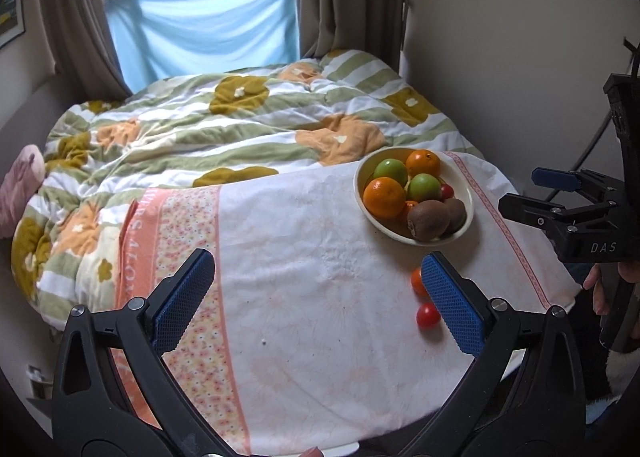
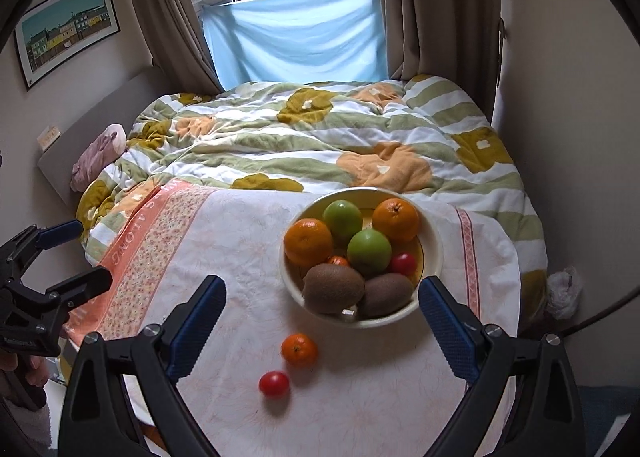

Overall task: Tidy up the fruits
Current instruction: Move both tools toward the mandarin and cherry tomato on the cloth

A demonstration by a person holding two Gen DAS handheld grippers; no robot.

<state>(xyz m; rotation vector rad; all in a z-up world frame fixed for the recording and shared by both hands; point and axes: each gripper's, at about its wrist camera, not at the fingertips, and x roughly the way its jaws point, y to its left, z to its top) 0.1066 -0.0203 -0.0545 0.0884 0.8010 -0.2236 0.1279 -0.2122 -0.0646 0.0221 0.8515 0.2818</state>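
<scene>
A cream bowl (image 2: 434,253) stands on the cloth-covered table (image 2: 240,257) and holds two oranges, two green apples, two kiwis, a small tangerine and a red tomato. On the cloth in front of it lie a small tangerine (image 2: 299,349) and a red tomato (image 2: 273,383). My right gripper (image 2: 320,321) hangs open above and just short of these two. In the left wrist view the bowl (image 1: 466,213) sits far right; the tangerine (image 1: 417,281) is half hidden behind the right finger, the tomato (image 1: 428,315) beside it. My left gripper (image 1: 318,297) is open and holds nothing.
A bed with a green, white and orange flowered duvet (image 2: 320,137) lies behind the table, a pink pillow (image 2: 100,157) at its left. Curtains and a blue cloth (image 2: 296,37) cover the window. A wall runs along the right. A hand (image 1: 600,289) grips the right gripper's handle.
</scene>
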